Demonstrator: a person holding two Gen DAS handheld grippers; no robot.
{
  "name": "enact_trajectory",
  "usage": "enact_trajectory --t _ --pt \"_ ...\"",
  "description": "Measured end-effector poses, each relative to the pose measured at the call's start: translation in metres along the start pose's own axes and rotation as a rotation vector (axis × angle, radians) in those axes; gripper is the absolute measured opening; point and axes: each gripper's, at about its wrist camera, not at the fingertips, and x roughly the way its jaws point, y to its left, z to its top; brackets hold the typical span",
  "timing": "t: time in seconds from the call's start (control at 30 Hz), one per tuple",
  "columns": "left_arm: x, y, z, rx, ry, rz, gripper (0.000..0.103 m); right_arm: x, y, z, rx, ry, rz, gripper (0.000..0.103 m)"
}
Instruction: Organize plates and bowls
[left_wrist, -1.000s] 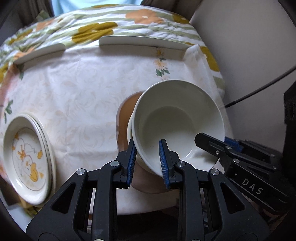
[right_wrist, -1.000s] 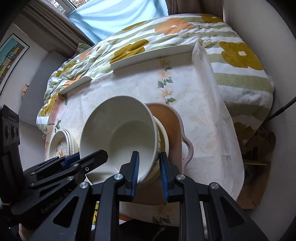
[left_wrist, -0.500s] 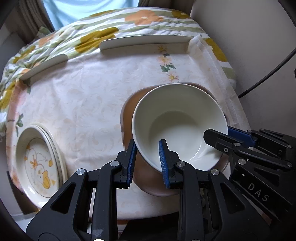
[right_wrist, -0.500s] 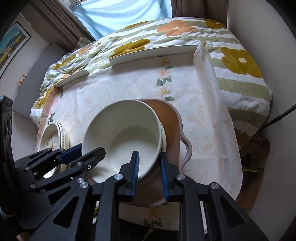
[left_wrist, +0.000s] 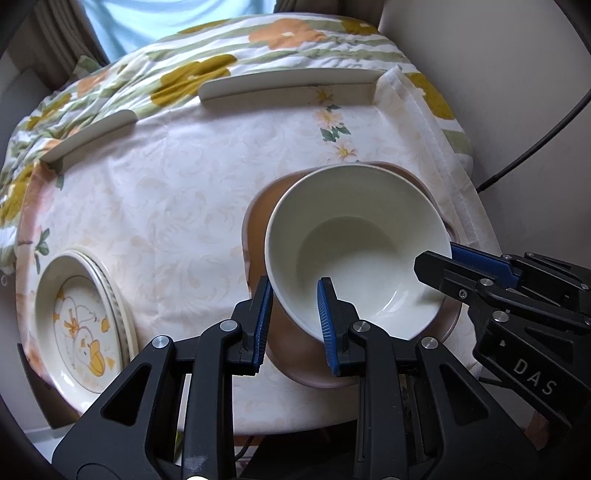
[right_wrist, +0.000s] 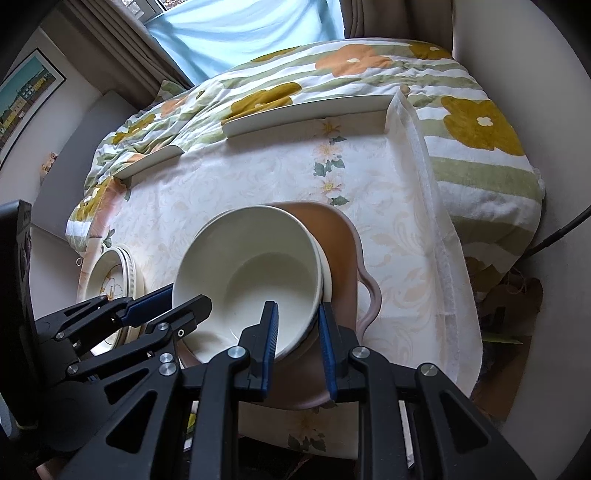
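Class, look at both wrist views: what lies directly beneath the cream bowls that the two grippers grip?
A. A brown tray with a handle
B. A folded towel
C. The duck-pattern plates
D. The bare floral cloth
A: the cream bowls, pinched at the rim by the left gripper and right gripper, sit over the brown tray; the duck plates lie apart.

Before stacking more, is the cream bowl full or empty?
Empty: the cream bowl's bare glazed inside shows in both wrist views.
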Motion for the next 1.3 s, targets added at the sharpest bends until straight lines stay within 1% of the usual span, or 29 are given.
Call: enact_trajectory --t 0.1,0.2,0.33,0.37,0.4,0.43,0.47,0.5,0.57,0.67,0.73,0.83,0.87,0.9,0.93,0.97,1.0,1.07,1.13,1.2,1.3 --pt "0.002 0.0 0.0 -0.001 0.016 -0.004 0.022 -0.003 -0.001 0.0 0.014 -0.007 0.015 0.02" --pt "0.0 0.001 -0.002 -0.008 0.012 -0.017 0.022 -0.009 -0.005 0.0 0.028 -0.021 0.022 0.02" --pt "-0.001 0.003 -0.003 -0.014 0.005 -0.03 0.024 -0.008 -0.008 -0.001 0.044 -0.012 0.031 0.02" --pt "-0.001 0.003 -0.003 -0.02 0.006 -0.044 0.029 -0.008 -0.008 -0.002 0.047 -0.012 0.033 0.02" --pt "0.0 0.004 -0.004 -0.025 0.009 -0.057 0.045 -0.008 -0.009 -0.003 0.053 -0.013 0.039 0.02" --pt "0.001 0.004 -0.005 -0.034 0.01 -0.071 0.058 -0.008 -0.009 -0.004 0.059 -0.012 0.046 0.02" --pt "0.001 0.005 -0.006 -0.038 0.003 -0.059 0.075 -0.007 -0.009 -0.004 0.066 -0.011 0.053 0.02" --pt "-0.001 0.005 -0.007 -0.037 -0.008 -0.053 0.077 -0.009 -0.011 -0.004 0.075 -0.018 0.059 0.021" --pt "-0.001 0.007 -0.008 -0.046 -0.007 -0.053 0.077 -0.013 -0.013 -0.004 0.09 -0.025 0.076 0.027" --pt "-0.01 0.013 -0.01 -0.058 -0.03 -0.04 0.077 -0.024 -0.016 -0.006 0.105 -0.051 0.096 0.028" --pt "-0.022 0.018 -0.013 -0.055 -0.064 -0.017 0.077 -0.032 -0.016 -0.007 0.099 -0.062 0.091 0.028" --pt "-0.055 0.027 -0.021 -0.042 -0.154 0.012 0.077 -0.05 -0.013 -0.012 0.055 -0.099 0.063 0.028" --pt "-0.066 0.03 -0.025 -0.039 -0.189 0.021 0.077 -0.056 -0.01 -0.015 0.033 -0.116 0.055 0.031" --pt "-0.079 0.033 -0.03 -0.036 -0.23 0.036 0.08 -0.06 -0.009 -0.018 0.015 -0.13 0.043 0.038" --pt "-0.091 0.035 -0.035 -0.035 -0.269 0.062 0.084 -0.069 -0.006 -0.022 -0.013 -0.161 0.008 0.064" --pt "-0.099 0.037 -0.04 -0.033 -0.3 0.092 0.099 -0.074 -0.004 -0.026 -0.03 -0.185 -0.014 0.079" --pt "-0.109 0.04 -0.046 -0.031 -0.344 0.128 0.103 -0.078 -0.003 -0.029 -0.045 -0.21 -0.033 0.1" --pt "-0.116 0.043 -0.052 -0.023 -0.377 0.131 0.103 -0.088 0.0 -0.039 -0.074 -0.258 -0.075 0.102" --pt "-0.115 0.047 -0.055 -0.022 -0.371 0.102 0.103 -0.091 -0.003 -0.045 -0.079 -0.275 -0.109 0.102" --pt "-0.109 0.049 -0.056 -0.016 -0.34 0.1 0.103 -0.092 -0.006 -0.048 -0.075 -0.274 -0.124 0.102" --pt "-0.098 0.052 -0.057 0.0 -0.281 0.095 0.103 -0.091 -0.011 -0.049 -0.064 -0.233 -0.166 0.102"
